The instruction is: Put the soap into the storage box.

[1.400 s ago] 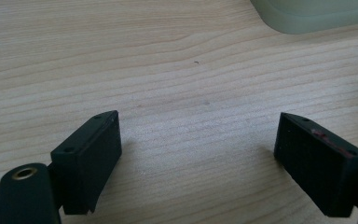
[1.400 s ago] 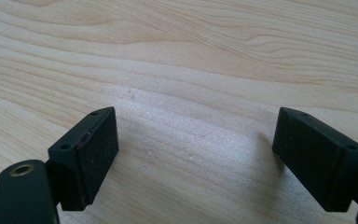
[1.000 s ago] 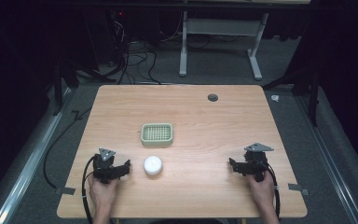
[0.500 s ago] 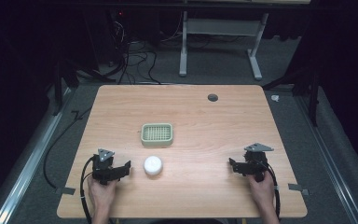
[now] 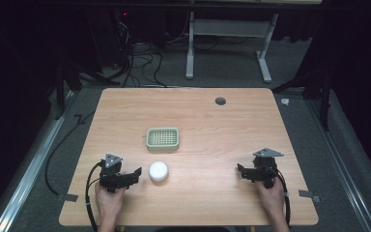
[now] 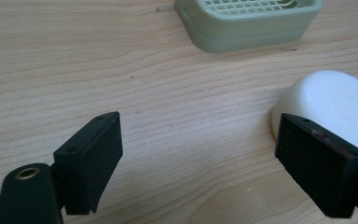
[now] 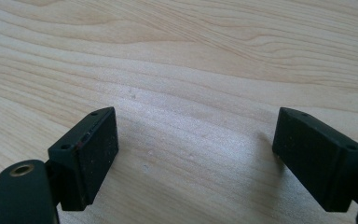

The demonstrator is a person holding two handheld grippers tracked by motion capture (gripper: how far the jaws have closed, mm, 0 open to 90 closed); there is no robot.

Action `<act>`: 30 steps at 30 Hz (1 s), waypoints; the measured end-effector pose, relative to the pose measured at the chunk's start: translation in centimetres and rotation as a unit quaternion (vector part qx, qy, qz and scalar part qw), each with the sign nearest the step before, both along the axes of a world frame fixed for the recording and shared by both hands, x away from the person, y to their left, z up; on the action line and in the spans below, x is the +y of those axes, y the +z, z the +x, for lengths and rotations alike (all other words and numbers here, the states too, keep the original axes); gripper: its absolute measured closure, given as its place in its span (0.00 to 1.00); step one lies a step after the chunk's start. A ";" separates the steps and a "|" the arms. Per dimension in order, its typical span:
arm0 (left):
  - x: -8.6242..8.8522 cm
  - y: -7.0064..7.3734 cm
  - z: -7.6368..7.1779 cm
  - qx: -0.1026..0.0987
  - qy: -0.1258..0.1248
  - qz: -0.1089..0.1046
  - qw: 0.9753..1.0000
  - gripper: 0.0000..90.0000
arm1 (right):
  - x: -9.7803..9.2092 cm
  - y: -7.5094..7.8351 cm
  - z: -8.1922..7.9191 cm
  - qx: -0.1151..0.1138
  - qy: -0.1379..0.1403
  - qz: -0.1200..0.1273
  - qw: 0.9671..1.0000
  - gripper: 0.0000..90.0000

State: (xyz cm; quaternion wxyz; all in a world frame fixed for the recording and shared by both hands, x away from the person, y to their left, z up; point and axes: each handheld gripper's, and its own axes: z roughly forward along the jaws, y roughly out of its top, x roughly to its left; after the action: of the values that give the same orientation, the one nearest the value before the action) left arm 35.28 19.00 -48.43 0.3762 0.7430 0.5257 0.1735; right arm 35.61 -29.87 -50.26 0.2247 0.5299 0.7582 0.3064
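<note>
A white bar of soap [image 5: 158, 170] lies on the wooden table [image 5: 207, 125], in front of a pale green slotted soap dish [image 5: 163, 138]. My left gripper [image 5: 134, 174] rests on the table just left of the soap, open, with bare wood between its jaws. In the left gripper view the soap [image 6: 335, 100] sits right behind the right-hand jaw, apart from the gap, and the soap dish [image 6: 249, 23] lies farther off. My right gripper [image 5: 241, 170] stands open at the table's right front, over bare wood [image 7: 191, 93].
A small dark round hole [image 5: 220, 101] marks the table's far right part. Beyond the table stand a white desk frame [image 5: 227, 38] and tangled cables [image 5: 140, 58] on the floor. Metal rails [image 5: 34, 154] run along both sides.
</note>
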 end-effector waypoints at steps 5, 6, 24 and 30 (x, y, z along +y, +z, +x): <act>-0.4 0.5 -0.2 -0.004 -0.009 -0.001 1.000 0.18 | 0.0 0.0 0.0 0.000 0.000 0.000 1.000 0.17; -0.5 0.6 -0.2 -0.006 -0.010 -0.003 1.000 0.17 | 0.0 0.0 0.0 0.000 0.000 0.000 1.000 0.17; -3.4 1.9 -1.2 -0.018 -0.060 0.003 0.998 0.17 | 0.0 0.0 0.0 0.000 0.000 0.000 1.000 0.17; -4.4 2.1 -1.3 -0.020 -0.074 0.006 0.997 0.17 | 0.0 0.0 0.0 0.000 0.000 0.000 1.000 0.17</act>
State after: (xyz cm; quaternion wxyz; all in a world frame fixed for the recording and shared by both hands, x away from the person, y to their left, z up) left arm 33.96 14.55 -46.31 0.3941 0.7782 0.4610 0.1631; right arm 35.60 -29.87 -50.26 0.2247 0.5297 0.7582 0.3065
